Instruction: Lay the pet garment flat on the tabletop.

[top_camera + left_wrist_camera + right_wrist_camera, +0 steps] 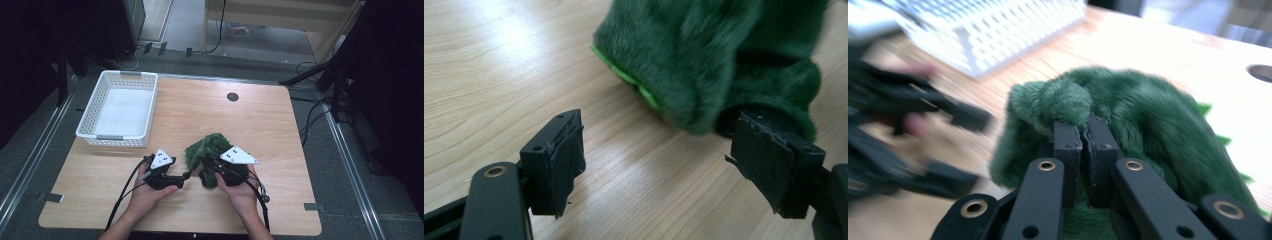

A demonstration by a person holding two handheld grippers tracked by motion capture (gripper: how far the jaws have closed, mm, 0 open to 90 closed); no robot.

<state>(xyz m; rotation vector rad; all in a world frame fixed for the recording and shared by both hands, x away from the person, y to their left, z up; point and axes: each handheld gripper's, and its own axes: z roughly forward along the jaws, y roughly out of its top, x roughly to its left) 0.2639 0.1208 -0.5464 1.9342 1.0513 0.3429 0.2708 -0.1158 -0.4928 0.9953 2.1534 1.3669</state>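
- My right gripper (pixel 1082 137) points forward and low over the table, its jaws pressed together on a fold of the green plush cloth (pixel 1143 115).
- My left gripper (pixel 654 165) lies nearly level, aimed to the right at the cloth's near edge, jaws spread with bare tabletop between them.
- I count two grippers, one cloth, one white basket (pixel 120 107).
- The cloth sits mid-table (pixel 280 120), under the right gripper, just beside the left; the basket stands well apart at far left.

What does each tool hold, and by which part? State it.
The right tool is shut on a fold of the green plush toy at its near edge. The left tool stands open beside it, holding nothing.
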